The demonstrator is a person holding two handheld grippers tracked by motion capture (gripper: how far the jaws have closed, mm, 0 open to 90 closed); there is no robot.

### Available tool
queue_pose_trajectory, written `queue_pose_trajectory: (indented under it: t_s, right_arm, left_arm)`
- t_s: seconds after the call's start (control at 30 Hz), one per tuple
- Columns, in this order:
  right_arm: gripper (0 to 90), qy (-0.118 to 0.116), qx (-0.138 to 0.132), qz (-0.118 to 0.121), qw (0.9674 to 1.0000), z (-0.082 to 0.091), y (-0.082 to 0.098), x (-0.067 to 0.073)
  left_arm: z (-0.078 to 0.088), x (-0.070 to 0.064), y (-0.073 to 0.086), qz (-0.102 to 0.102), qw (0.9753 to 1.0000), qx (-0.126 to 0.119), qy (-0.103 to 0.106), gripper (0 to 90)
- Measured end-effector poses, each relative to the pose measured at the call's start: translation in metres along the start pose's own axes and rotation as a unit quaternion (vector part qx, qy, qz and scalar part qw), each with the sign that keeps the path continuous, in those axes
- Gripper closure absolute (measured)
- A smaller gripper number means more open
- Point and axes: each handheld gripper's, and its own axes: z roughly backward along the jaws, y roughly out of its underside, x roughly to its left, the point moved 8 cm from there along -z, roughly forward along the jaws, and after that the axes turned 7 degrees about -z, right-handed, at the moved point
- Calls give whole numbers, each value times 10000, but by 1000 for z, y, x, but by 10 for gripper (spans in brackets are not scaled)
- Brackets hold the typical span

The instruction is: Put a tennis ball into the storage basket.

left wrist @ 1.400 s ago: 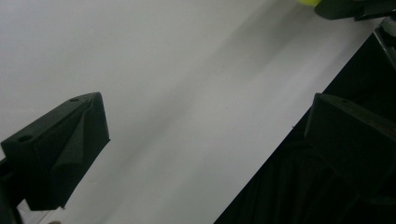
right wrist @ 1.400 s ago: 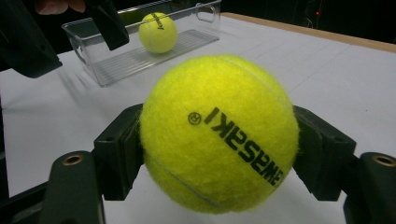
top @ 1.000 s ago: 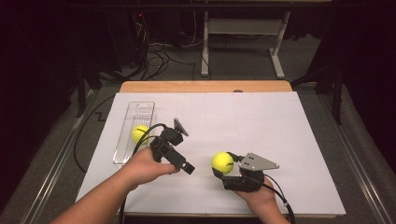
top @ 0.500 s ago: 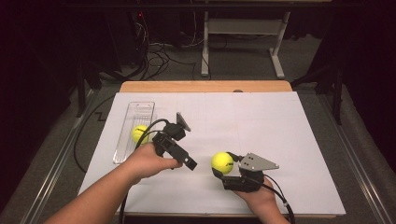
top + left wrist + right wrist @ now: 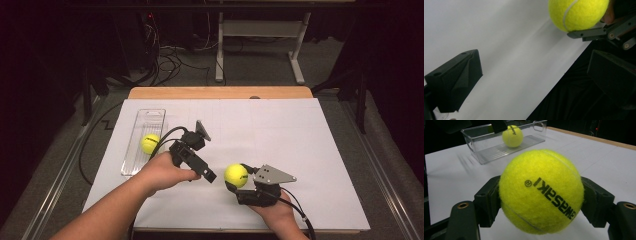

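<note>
On the table, a tray at left holding one ball; to the tray's right, a second ball, nearer the front edge.

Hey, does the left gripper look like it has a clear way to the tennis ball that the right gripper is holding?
Probably yes. The left gripper has open, empty jaws aimed toward the held ball, clamped in the right gripper, with bare white table cover between them. The right gripper's jaws cover the ball's sides.
</note>
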Motion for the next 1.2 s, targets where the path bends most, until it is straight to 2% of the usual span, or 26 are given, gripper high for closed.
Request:
queue_pose_trajectory:
  t_s: [0.63, 1.2]
  right_arm:
    - [275, -153, -4, 113, 9998, -4, -1, 11]
    - [275, -222, -21, 152, 9996, -5, -2, 16]
  left_arm:
    - [-9, -18, -18, -158, 9998, 50, 55, 7]
    - [-18, -30, -29, -252, 9995, 94, 152, 7]
